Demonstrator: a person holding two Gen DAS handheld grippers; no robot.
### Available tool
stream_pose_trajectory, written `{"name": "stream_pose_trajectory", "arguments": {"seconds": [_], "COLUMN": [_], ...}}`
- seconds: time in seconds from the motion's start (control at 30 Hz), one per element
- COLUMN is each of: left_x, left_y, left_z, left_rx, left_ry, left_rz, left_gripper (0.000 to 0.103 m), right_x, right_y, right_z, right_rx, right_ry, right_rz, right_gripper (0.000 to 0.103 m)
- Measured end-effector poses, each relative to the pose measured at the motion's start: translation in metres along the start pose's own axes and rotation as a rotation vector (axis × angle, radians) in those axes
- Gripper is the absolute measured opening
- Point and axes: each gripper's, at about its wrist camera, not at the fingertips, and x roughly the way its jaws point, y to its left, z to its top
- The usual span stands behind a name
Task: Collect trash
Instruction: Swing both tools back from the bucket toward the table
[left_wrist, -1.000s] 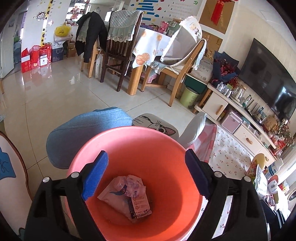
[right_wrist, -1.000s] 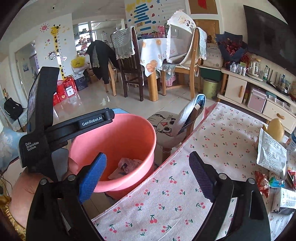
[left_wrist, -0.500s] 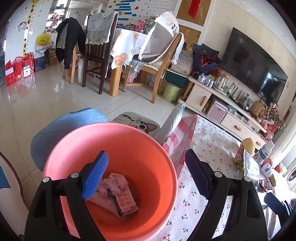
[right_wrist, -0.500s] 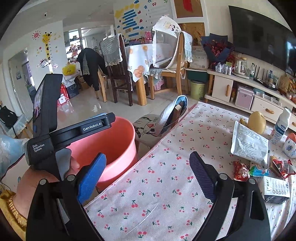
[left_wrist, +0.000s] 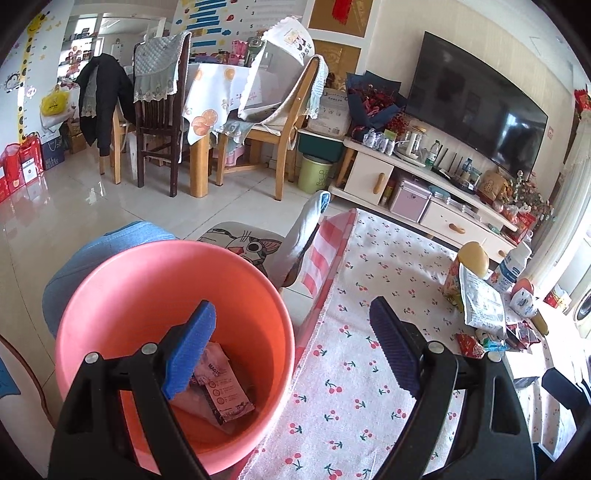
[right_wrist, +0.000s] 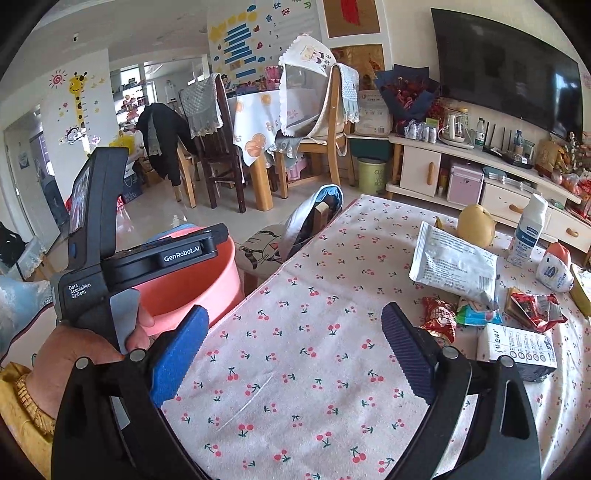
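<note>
A pink bucket (left_wrist: 147, 280) stands beside the table's left edge with a crumpled wrapper (left_wrist: 218, 391) lying in its bottom. My left gripper (left_wrist: 291, 347) hangs open over the bucket's right rim and the table edge, nothing between its fingers. My right gripper (right_wrist: 291, 347) is open above the cherry-print tablecloth (right_wrist: 325, 302), empty. To its right lie a white pouch (right_wrist: 454, 266), red snack wrappers (right_wrist: 439, 317), a crumpled red wrapper (right_wrist: 535, 306) and a white tissue pack (right_wrist: 517, 347). The bucket (right_wrist: 192, 288) shows partly behind the left gripper's body.
A yellow pear (right_wrist: 474, 225), a white bottle (right_wrist: 528, 232) and a small tub (right_wrist: 556, 267) stand at the table's far side. A chair with a cat cushion (left_wrist: 247, 243) sits by the table's corner. A hand (right_wrist: 74, 347) holds the left device.
Both views have swung right: the bucket has slid to the left of each frame, and more of the tablecloth and the pile of wrappers has come into view. Both grippers stay open.
</note>
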Motion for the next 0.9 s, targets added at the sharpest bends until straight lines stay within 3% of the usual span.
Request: {"name": "stream_pose_trajectory", "arguments": {"seconds": [0.9], "left_x": [-0.003], "left_y": [-0.1], "left_z": [-0.029], "left_rx": [0.242], "left_ry": [0.005], "left_rz": [-0.073], "left_gripper": [0.086], "right_x": [-0.075], "right_y": [-0.113], "right_z": [-0.013], "right_rx": [0.189], "right_ry": [-0.123], "right_rz": [-0.112], "right_gripper": [0.094]}}
